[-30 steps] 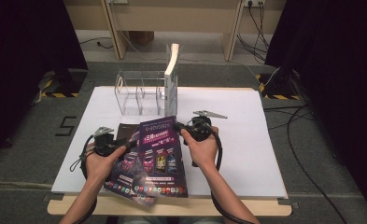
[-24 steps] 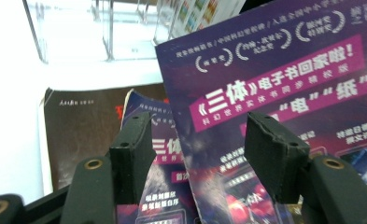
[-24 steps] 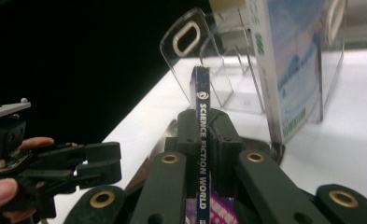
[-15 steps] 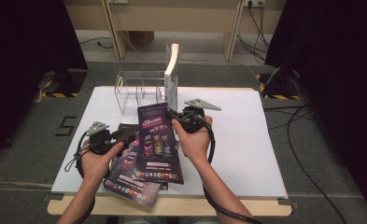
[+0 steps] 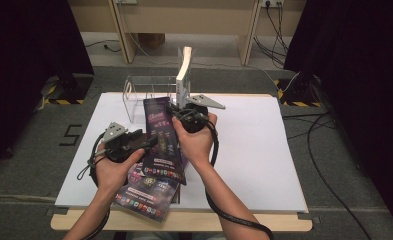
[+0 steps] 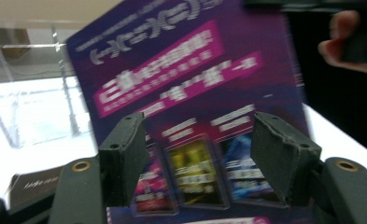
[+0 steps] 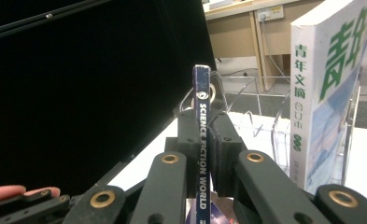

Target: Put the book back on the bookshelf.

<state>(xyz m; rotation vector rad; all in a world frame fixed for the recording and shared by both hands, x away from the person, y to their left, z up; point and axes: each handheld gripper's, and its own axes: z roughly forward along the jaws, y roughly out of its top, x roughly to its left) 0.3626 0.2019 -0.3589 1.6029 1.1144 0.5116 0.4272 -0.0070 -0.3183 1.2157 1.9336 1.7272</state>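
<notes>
Near the tabletop's front edge a second magazine lies flat, while above it the right gripper pinches the purple magazine's spine, the left gripper has just been opening off it, and next comes slotting it into the clear rack beside the standing book.

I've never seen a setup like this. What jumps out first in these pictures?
A purple magazine is held up over the white table, its spine clamped in the right gripper. The left gripper, jaws just opened, sits apart in front of its cover. Behind stands a white book upright in a clear rack.
</notes>
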